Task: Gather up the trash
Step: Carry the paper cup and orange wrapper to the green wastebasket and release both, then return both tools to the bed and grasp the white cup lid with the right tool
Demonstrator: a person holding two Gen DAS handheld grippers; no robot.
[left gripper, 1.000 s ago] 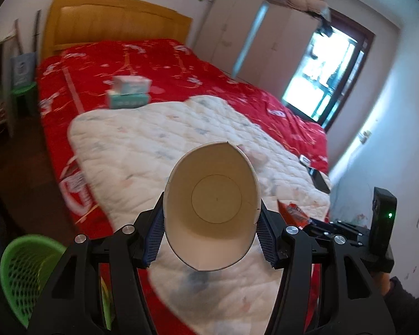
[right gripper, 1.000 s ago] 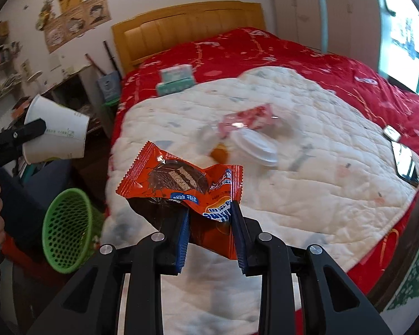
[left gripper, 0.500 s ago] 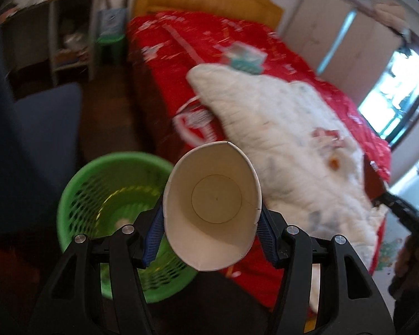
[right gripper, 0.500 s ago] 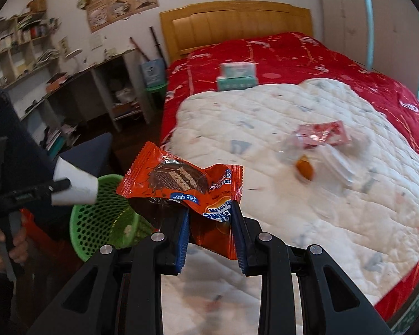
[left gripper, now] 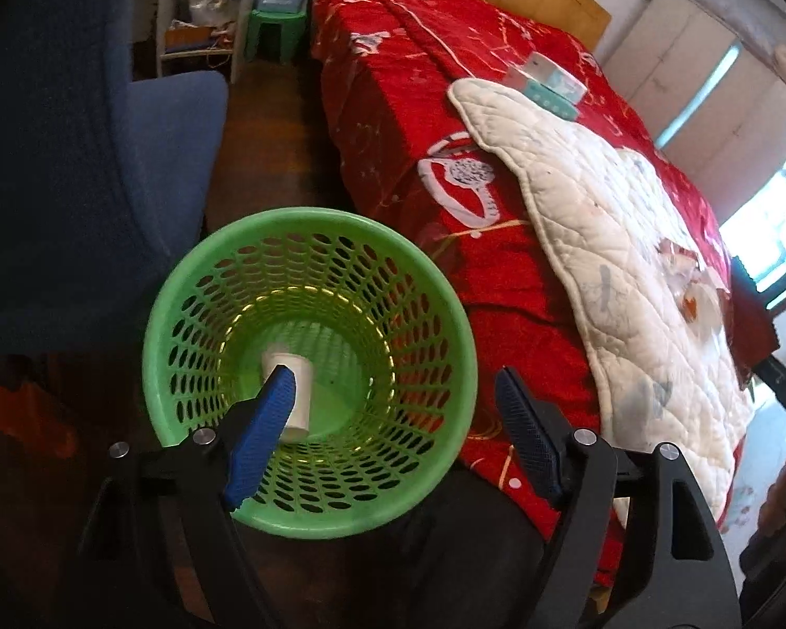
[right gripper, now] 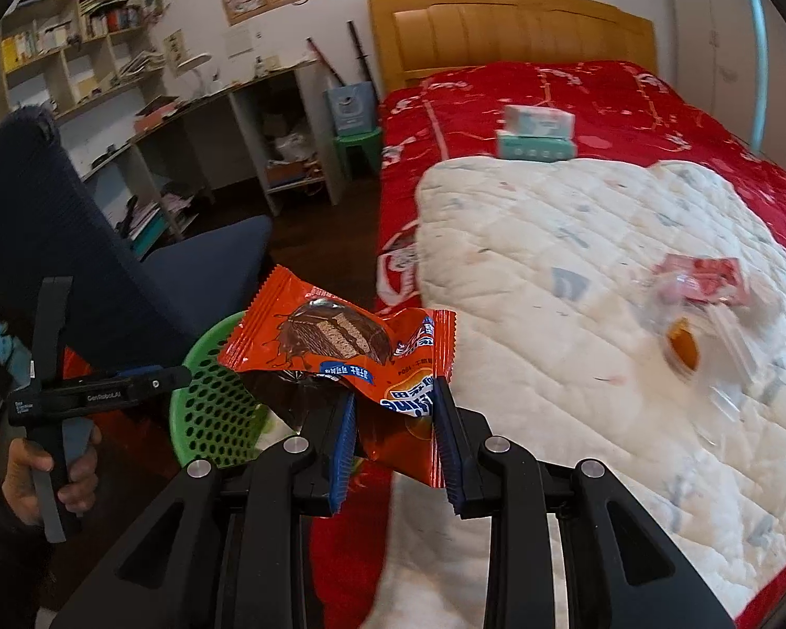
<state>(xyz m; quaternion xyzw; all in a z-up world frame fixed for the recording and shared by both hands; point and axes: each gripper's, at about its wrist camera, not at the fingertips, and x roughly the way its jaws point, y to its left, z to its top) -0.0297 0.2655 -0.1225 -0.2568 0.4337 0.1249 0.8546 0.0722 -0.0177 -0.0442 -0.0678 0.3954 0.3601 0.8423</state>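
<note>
Orange snack wrapper (right gripper: 340,351) sits clamped in the right gripper (right gripper: 393,430) above the bed's near edge, left gripper (left gripper: 393,440) spread empty over the green basket (left gripper: 194,283) holding a paper cup (left gripper: 296,393), so release squarely above the rim

Both the left gripper (left gripper: 395,422) and right gripper (right gripper: 395,437) have black angular arms, silver screws and ribbed blue fingertip pads (right gripper: 343,445); a bare hand (right gripper: 47,472) grips a grey-and-black handle.

Bedroom with a red-covered bed and cluttered shelving

A wooden headboard (right gripper: 508,31) stands against the white wall upper centre; shelves (right gripper: 78,52) fill the upper left, a blue chair (left gripper: 105,157) stands left, and a bright window (left gripper: 775,241) lies at right.
</note>
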